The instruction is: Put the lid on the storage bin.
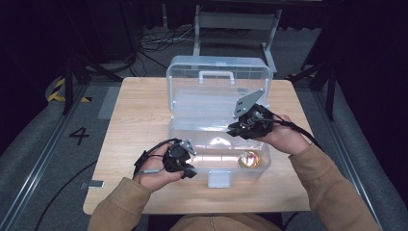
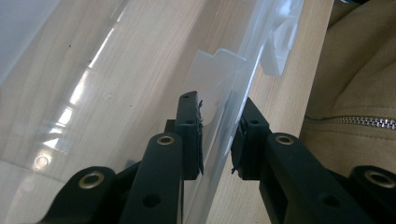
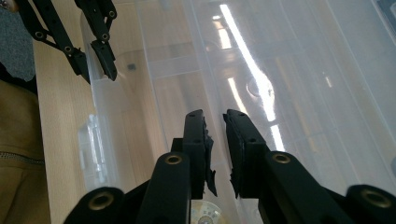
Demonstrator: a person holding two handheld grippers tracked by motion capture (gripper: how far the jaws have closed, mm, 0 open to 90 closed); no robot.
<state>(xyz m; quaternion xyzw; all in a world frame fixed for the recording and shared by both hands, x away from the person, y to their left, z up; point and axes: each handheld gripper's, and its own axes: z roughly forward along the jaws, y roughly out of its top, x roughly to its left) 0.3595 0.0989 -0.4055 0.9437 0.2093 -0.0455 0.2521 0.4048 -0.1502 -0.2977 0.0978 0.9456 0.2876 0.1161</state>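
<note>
The left gripper (image 2: 217, 135) straddles the front wall of the clear box (image 1: 192, 127), jaws narrowly apart, pads seemingly touching it. The right gripper (image 3: 215, 149) hangs inside, jaws slightly parted, gripping nothing, above a gold disc (image 1: 249, 160). The box sits lid-up mid-counter (image 1: 139, 106).

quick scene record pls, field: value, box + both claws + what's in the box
surface: wooden table
box: clear plastic box, lid open and standing up at the back
latch: white, at the box's front wall
contents: one round gold-coloured object in the front right corner
left claw: jaws straddle the box's front wall, one inside, one outside; whether the pads press on it cannot be told
right claw: over the box interior, jaws slightly apart, nothing between them
hands: one on each claw, tan sleeves
</note>
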